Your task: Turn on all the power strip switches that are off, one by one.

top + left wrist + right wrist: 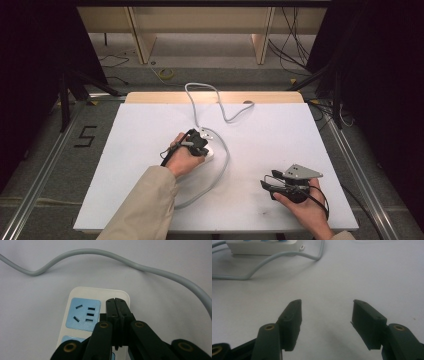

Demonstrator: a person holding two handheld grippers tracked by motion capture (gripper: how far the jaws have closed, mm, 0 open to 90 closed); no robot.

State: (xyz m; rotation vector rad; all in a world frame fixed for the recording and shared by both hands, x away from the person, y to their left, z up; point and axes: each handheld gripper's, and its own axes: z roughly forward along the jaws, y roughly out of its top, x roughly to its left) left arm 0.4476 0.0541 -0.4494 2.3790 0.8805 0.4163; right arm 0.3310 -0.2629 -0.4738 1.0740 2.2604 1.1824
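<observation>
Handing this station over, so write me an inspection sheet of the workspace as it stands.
Surface: white table top, a few faint marks, wooden edge at the far side.
Job's things: white power strip with blue socket faces, lying flat near the middle of the table.
Clutter: nothing seen.
Grippers: left gripper jaws closed together, directly over the strip; contact cannot be told. Right gripper jaws open and empty, low over bare table, held in the right hand.
Cables: the strip's grey cord loops across the table; black cables trail from both grippers.
Surroundings: grey floor with a "5" marking, wooden furniture beyond, loose wires on the floor.
</observation>
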